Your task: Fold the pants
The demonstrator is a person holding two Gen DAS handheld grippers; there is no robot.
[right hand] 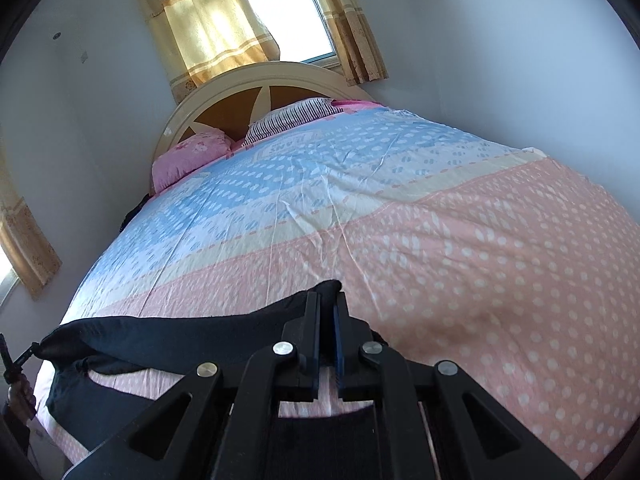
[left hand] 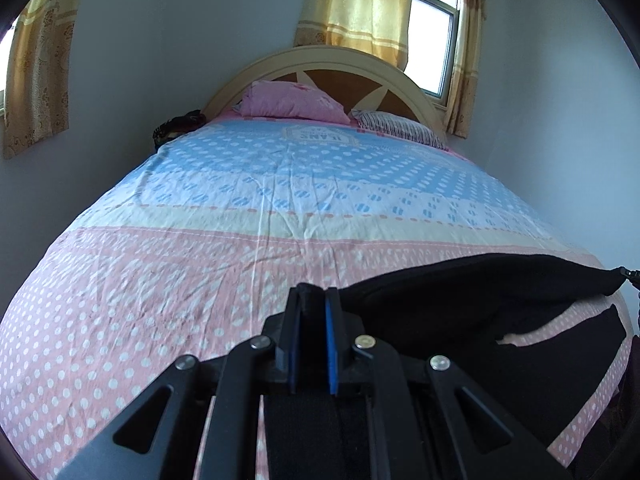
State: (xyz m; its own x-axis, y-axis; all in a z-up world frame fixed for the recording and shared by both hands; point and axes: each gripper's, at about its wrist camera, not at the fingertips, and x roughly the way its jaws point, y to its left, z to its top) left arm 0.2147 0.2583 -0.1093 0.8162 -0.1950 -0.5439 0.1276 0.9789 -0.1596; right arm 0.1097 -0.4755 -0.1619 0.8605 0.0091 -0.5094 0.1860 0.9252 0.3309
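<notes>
Black pants [left hand: 480, 292] hang stretched between my two grippers above the near end of the bed. My left gripper [left hand: 314, 300] is shut on one end of the pants' raised edge. My right gripper [right hand: 328, 300] is shut on the other end of the pants [right hand: 180, 336]. The fabric spans sideways between them, and its lower part droops onto the pink sheet. The right gripper's tip shows at the far right of the left wrist view [left hand: 630, 274]; the left gripper's tip shows at the far left of the right wrist view [right hand: 18, 354].
The bed [left hand: 280, 184] carries a dotted sheet, pink near me and blue farther off. A pink pillow [left hand: 292, 102] and a striped pillow [left hand: 400, 126] lie at the rounded headboard [left hand: 320, 58]. A curtained window [left hand: 432, 28] is behind. Walls stand close on both sides.
</notes>
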